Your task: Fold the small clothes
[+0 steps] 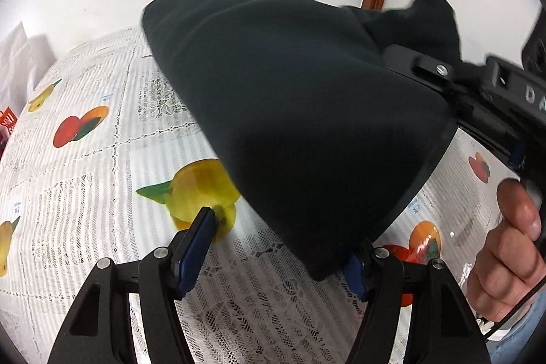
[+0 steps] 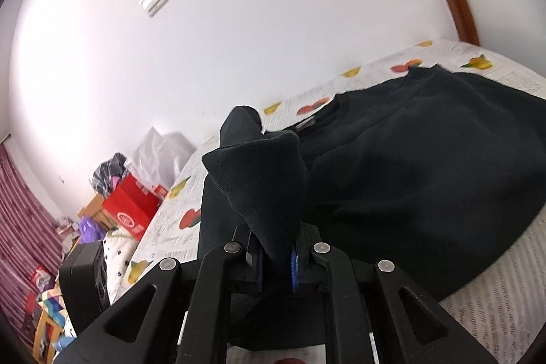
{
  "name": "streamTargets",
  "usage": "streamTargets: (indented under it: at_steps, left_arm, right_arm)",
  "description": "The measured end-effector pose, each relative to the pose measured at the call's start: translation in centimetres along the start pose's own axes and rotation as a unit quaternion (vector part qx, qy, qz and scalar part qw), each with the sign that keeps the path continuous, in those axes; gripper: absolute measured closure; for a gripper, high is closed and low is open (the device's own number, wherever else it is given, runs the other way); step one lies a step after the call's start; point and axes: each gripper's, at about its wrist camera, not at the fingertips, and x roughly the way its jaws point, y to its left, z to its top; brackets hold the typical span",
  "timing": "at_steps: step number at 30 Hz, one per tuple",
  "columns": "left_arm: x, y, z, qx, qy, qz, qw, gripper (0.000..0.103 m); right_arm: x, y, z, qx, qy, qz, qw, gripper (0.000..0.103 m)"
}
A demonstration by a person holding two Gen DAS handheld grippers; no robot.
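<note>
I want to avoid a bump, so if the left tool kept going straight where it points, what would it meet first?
Probably the fruit-print tablecloth just ahead of the open left tool, with the dark garment's hanging corner brushing its right finger; depth is unclear.

Dark garment [image 1: 300, 111]: black, soft knit fabric, no print visible. One part raised off patterned tablecloth, draped in broad smooth sheet with hemmed edge at lower right. Remaining fabric [image 2: 426, 166] spread over right and far area of tablecloth, loosely creased. Near corner bunched into pointed fold, pinched upright; second peak of fabric seen behind it.
</note>
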Motion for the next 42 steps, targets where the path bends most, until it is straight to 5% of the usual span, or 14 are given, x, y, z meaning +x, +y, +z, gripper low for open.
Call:
streamTargets:
  at_steps: [7, 10, 13, 15, 21, 37, 42]
  left_arm:
    - [0.4, -0.2, 0.5, 0.009, 0.000, 0.006, 0.9999, 0.037]
    - [0.4, -0.3, 0.4, 0.009, -0.003, 0.004, 1.0000, 0.037]
    - [0.5, -0.4, 0.4, 0.007, -0.008, -0.007, 0.9999, 0.050]
    - [0.8, 0.3, 0.5, 0.007, -0.009, -0.022, 0.9997, 0.074]
    - [0.6, 2.0, 1.0, -0.011, -0.017, -0.022, 0.9995, 0.083]
    - [-2.2, 12.2, -0.6, -0.089, -0.034, 0.015, 0.9953, 0.086]
    - [-2.4, 13.8, -1.1, -0.113, -0.030, 0.002, 0.9931, 0.082]
  right_arm:
    - [1.7, -2.3, -1.7, -0.018, 0.085, -0.074, 0.993, 0.088]
    - [1.4, -1.8, -1.2, -0.050, 0.090, -0.096, 0.990, 0.085]
    - [2.0, -1.9, -1.2, -0.065, 0.113, -0.106, 0.986, 0.084]
    - [2.7, -1.5, -1.5, -0.083, 0.116, -0.115, 0.983, 0.085]
    - [3.7, -0.4, -1.6, -0.104, 0.123, -0.118, 0.980, 0.088]
    - [9.8, 7.2, -3.0, -0.153, 0.160, -0.068, 0.973, 0.091]
    - [10.3, 8.2, -3.4, -0.149, 0.161, -0.065, 0.974, 0.090]
